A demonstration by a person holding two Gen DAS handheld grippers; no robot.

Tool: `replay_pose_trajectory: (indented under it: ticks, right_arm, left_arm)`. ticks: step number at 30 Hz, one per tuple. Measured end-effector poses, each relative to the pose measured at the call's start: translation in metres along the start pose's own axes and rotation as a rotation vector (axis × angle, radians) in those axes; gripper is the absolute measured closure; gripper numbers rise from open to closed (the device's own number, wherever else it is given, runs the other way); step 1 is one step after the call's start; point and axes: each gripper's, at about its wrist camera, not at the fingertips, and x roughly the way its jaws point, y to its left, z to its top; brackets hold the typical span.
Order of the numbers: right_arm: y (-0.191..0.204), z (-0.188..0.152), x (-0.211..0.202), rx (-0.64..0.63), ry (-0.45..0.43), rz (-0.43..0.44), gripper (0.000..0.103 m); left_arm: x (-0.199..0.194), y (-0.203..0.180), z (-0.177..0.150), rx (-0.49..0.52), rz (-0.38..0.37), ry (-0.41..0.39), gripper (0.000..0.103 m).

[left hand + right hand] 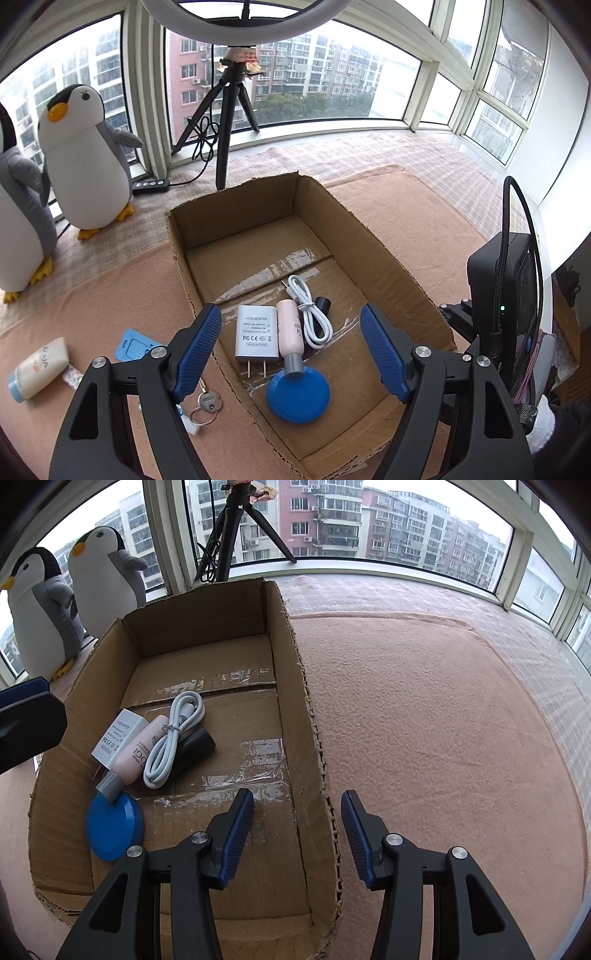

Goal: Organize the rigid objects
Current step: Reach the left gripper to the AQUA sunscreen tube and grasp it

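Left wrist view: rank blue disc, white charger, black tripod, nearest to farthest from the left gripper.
From the left gripper, jaws open:
1. Blue disc, in the cardboard box, between the jaws.
2. White charger, in the box just beyond, slightly left.
3. Black tripod, outside the box by the window.

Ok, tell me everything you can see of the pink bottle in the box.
The pink bottle is small and cylindrical, apparently plastic, with printed lettering and a grey cap. It lies on its side on the cardboard box floor, between the white charger and the coiled white cable. Its capped end rests over the blue round lid.
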Motion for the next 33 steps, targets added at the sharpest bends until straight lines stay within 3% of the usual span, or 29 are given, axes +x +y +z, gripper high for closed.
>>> replay_pose_trajectory:
  ticks: [9,22,30,33]
  right_arm:
    - [0.0,-0.002,-0.001,-0.012,0.001,-0.01,0.058]
    - [0.003,-0.001,-0.002,-0.031,0.002,-0.031,0.058]
    - [0.005,0.0,-0.003,-0.041,0.002,-0.048,0.057]
    - [0.007,0.0,-0.003,-0.044,0.002,-0.055,0.057]
  left_arm:
    - [-0.015,0.033,-0.008,-0.03,0.025,-0.009,0.025]
    - [-0.045,0.156,-0.04,-0.121,0.155,0.036,0.025]
    - [-0.054,0.261,-0.054,-0.356,0.112,0.086,0.025]
    - [-0.052,0.289,-0.058,-0.414,0.129,0.099,0.025]
